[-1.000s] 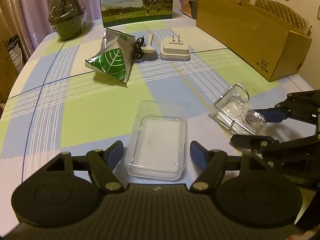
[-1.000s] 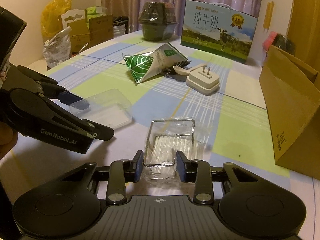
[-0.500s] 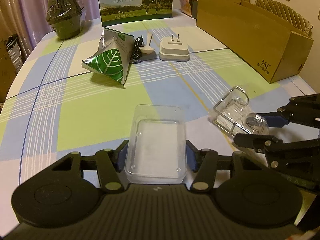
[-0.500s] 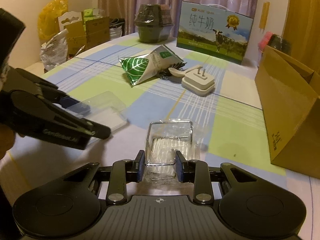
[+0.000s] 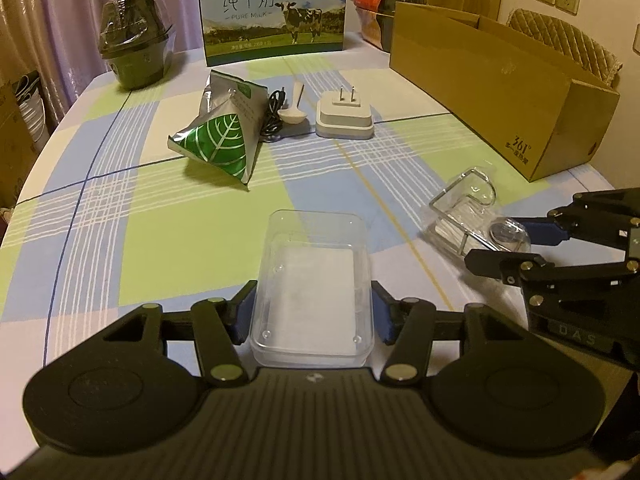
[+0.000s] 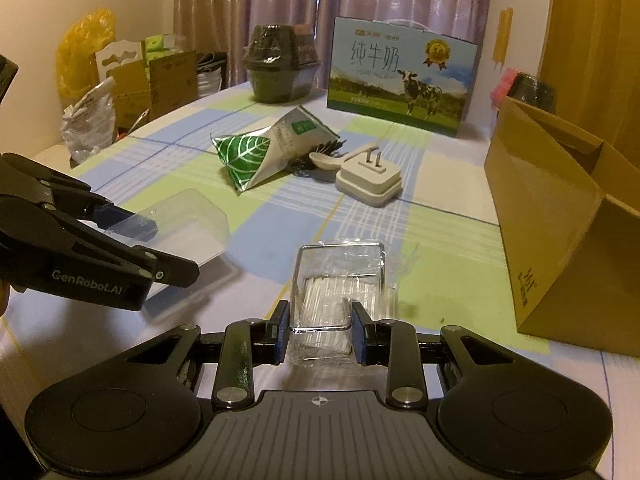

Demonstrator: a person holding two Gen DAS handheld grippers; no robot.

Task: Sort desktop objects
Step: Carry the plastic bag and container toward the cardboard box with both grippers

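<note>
The clear plastic tray (image 5: 312, 292) sits low on the checked desk (image 5: 120, 220), right between the blue pads of the left hand-held gripper (image 5: 312, 312), whose two fingers press against the tray's long sides and clamp it. Seen from the right wrist, the same tray (image 6: 188, 216) lies at the left, partly behind the left hand-held gripper (image 6: 160, 248).

The clear box of toothpicks (image 6: 340, 296), edged with a thin metal frame and wrapped in film, lies directly ahead of the right hand-held gripper (image 6: 320, 330). Its near end is squeezed between that gripper's pads, which are drawn in tight on it. From the left wrist, this box (image 5: 468, 216) appears to the right of the tray and apart from it, with the right hand-held gripper (image 5: 516, 244) reaching in from the right edge.

Farther back on the desk, a silver and green leaf-printed pouch (image 5: 220, 136) lies beside a black cable (image 5: 274, 114), a white spoon (image 5: 294, 108) and a white plug adapter (image 5: 344, 118) with its prongs up. A dark lidded pot (image 5: 134, 52) and a milk carton box (image 5: 274, 8) stand at the far edge. An open cardboard box (image 5: 500, 84) lies along the right side.
</note>
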